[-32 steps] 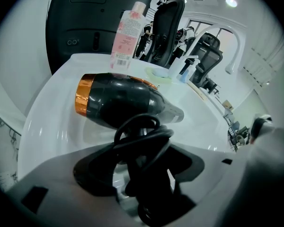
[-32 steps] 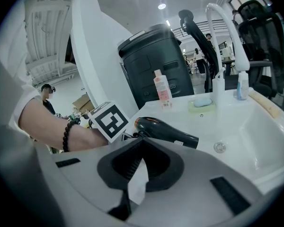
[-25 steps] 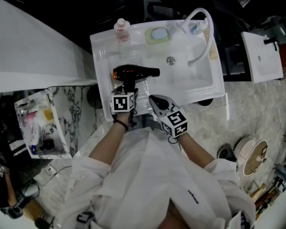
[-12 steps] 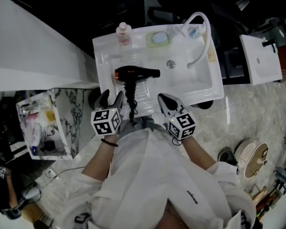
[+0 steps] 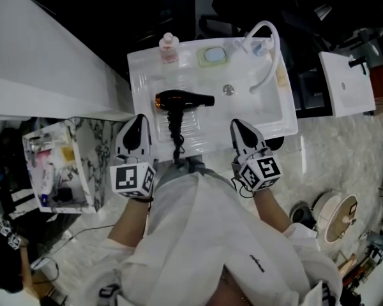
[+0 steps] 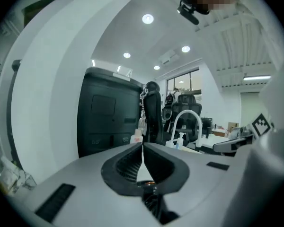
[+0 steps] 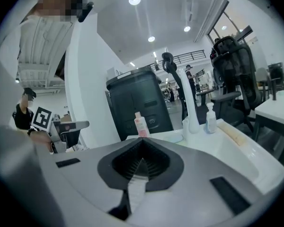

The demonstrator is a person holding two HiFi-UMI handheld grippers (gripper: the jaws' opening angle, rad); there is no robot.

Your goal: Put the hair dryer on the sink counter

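Note:
The black hair dryer (image 5: pixel 179 99) lies on its side on the flat left part of the white sink unit (image 5: pixel 138 81), nozzle toward the basin, its cord trailing to the front edge. My left gripper (image 5: pixel 139 120) sits at the counter's front left corner, apart from the dryer, jaws shut on nothing. In the left gripper view its gripper (image 6: pixel 142 146) shows the two jaws pressed together. My right gripper (image 5: pixel 237 125) hovers at the front edge right of the dryer, also shut and empty, as the right gripper (image 7: pixel 140 142) shows in its own view.
A curved white faucet (image 5: pixel 272 43), a pink bottle (image 5: pixel 168 48) and a soap dish (image 5: pixel 213 55) line the back of the sink. A wire cart with toiletries (image 5: pixel 54 167) stands at the left. A second white basin (image 5: pixel 347 85) is at the right.
My left gripper let go of the dryer's handle, drew back toward me and leftward, and its jaws closed empty. The right gripper shifted right. The dryer stays where it lay.

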